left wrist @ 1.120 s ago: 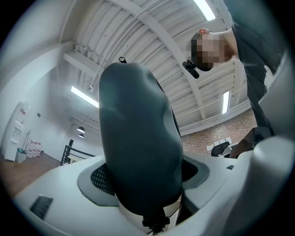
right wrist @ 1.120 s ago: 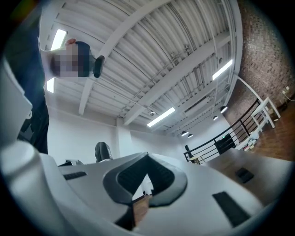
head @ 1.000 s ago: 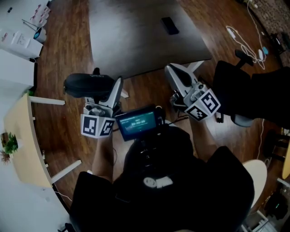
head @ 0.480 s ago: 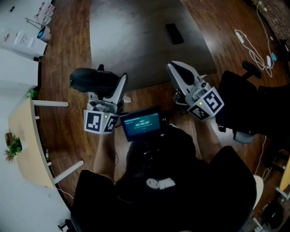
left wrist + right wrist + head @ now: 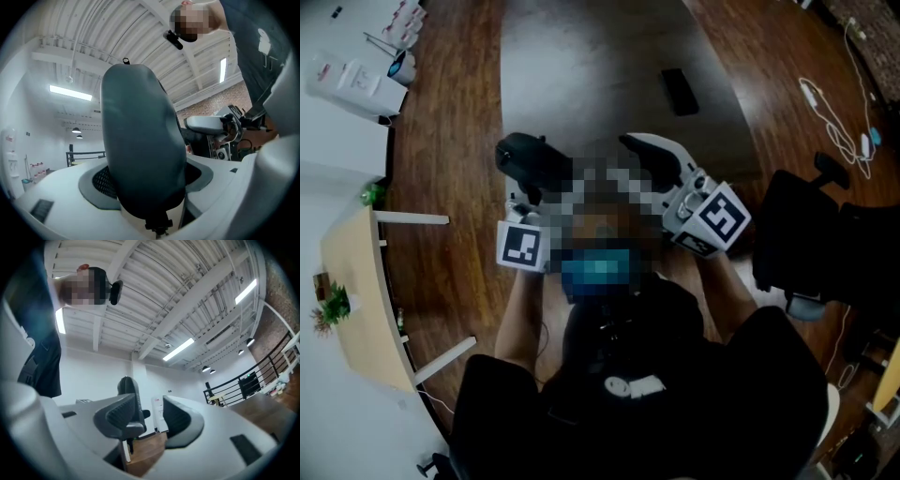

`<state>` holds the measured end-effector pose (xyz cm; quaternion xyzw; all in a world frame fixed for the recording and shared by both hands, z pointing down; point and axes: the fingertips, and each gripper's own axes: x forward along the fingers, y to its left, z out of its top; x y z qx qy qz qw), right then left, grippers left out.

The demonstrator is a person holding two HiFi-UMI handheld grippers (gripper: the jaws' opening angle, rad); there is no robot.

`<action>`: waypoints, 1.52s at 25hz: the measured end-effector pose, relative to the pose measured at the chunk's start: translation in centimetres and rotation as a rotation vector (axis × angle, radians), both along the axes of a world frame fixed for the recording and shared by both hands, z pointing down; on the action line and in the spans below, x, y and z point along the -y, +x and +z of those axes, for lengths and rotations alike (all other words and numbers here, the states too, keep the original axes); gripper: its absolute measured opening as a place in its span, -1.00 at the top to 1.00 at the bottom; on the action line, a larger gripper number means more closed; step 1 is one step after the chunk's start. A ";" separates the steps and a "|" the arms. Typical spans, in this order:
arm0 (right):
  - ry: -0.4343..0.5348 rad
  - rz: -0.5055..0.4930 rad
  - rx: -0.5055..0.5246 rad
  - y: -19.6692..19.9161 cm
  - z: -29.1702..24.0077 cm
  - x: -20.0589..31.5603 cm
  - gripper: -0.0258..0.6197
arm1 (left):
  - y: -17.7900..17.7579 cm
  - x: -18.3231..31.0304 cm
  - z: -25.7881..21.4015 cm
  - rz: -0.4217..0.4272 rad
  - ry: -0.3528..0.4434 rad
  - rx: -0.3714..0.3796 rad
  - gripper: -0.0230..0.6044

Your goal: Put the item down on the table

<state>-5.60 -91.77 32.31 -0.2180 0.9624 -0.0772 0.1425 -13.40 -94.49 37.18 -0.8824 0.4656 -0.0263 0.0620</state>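
The item is dark, rounded and oval (image 5: 525, 159). It sits crosswise in my left gripper (image 5: 536, 184), over the near left corner of the grey table (image 5: 581, 66). In the left gripper view the item (image 5: 140, 150) fills the middle, and the left gripper (image 5: 146, 190) is shut on it, with both pads pressed against its sides. My right gripper (image 5: 636, 146) is beside it to the right, over the table's near edge. Its jaws have just been opening, and the right gripper (image 5: 150, 417) shows a gap with nothing in it.
A flat black thing (image 5: 680, 91) lies further back on the table. A black office chair (image 5: 811, 234) stands at the right, with white cables (image 5: 827, 98) on the wooden floor beyond it. At the left are a white desk (image 5: 337, 141) and a light wooden table (image 5: 356, 300).
Both grippers have moved forward from above the floor to the table's near edge and have come closer together. The left one has carried the dark item along.
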 end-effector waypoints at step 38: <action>-0.484 0.357 -0.218 -3.7 25.6 22.3 0.03 | -12.0 14.9 13.5 -0.098 -0.237 0.140 0.67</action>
